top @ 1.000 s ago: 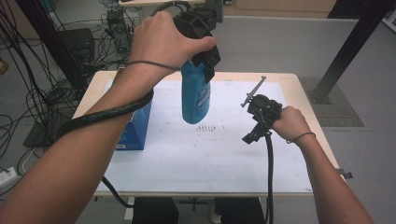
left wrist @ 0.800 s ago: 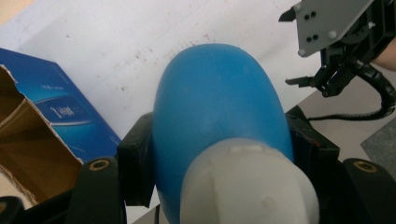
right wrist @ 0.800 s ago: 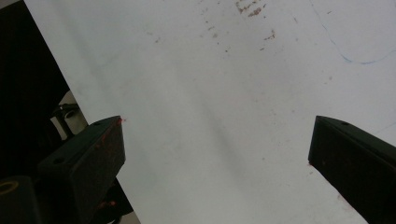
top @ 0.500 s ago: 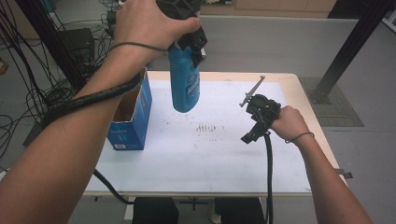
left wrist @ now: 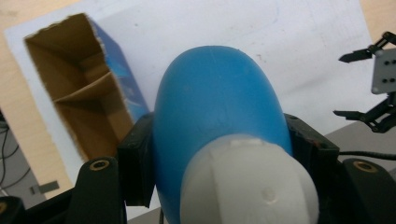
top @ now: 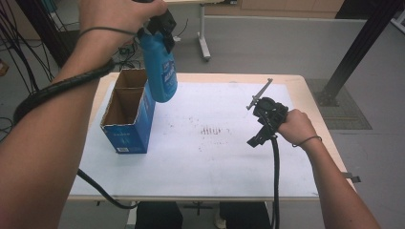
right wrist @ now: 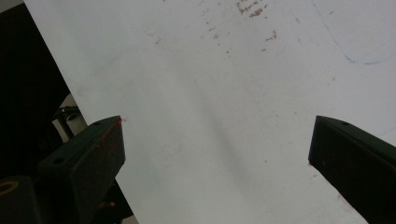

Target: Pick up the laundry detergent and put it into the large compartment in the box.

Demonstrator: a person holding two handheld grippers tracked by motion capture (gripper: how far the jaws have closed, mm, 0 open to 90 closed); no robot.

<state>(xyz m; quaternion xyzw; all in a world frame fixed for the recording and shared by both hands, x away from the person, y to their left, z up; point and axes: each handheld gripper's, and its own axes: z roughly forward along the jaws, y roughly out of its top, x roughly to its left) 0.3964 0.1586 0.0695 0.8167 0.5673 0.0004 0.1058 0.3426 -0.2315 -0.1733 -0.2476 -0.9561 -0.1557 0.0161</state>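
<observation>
While gripped by left tool (top: 160, 33), blue bottle (top: 160, 67), above box (top: 128, 112)

Left tongs (top: 160, 28) raised high, clamped shut, pointing down, right tongs (top: 260, 119) low, jaws spread wide, empty

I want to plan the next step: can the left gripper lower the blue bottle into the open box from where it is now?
Probably yes: the left gripper holds the blue bottle above the open box, whose near compartment looks empty.

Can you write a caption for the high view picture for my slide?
Left gripper carries a blue plastic bottle above an open blue cardboard box.
</observation>
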